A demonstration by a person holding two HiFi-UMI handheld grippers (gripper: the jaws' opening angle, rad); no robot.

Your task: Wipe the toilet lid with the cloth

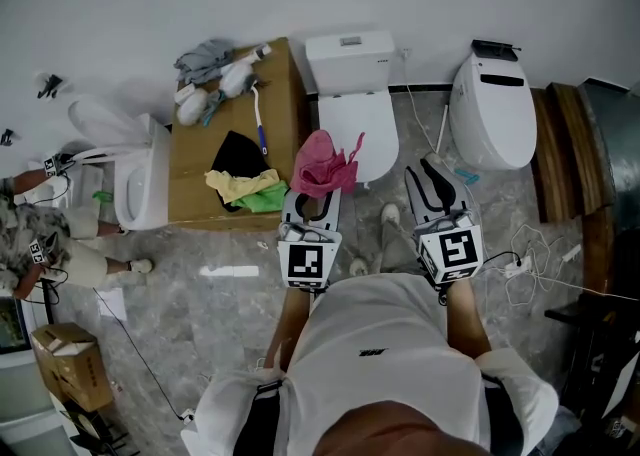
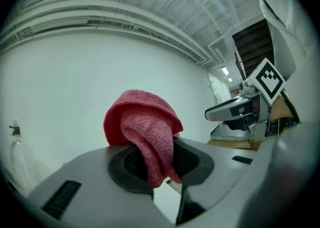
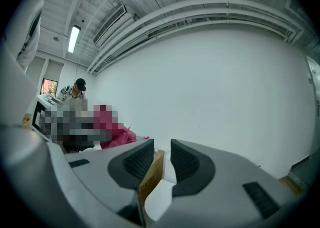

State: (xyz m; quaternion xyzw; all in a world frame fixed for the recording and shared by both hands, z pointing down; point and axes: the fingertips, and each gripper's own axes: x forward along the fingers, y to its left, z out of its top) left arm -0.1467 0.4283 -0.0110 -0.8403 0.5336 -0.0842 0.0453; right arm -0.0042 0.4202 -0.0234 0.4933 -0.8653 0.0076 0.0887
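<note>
A pink cloth [image 1: 325, 166] is bunched up in my left gripper [image 1: 311, 202], which is shut on it just left of the closed white toilet lid [image 1: 360, 129]. In the left gripper view the cloth [image 2: 142, 122] fills the gap between the jaws of that gripper [image 2: 160, 159] and folds over above them. My right gripper [image 1: 430, 170] hovers in front of the toilet's right side. Its jaws stand almost together, a thin slit between them, with nothing held [image 3: 161, 159]. The cloth [image 3: 118, 134] also shows in the right gripper view, at the left.
A wooden cabinet [image 1: 190, 159] left of the toilet carries rags, a brush and bottles. A second toilet [image 1: 490, 109] stands at the right, a third [image 1: 140, 184] at the left beside a seated person [image 1: 35, 234]. Cables [image 1: 530, 264] lie on the floor at the right.
</note>
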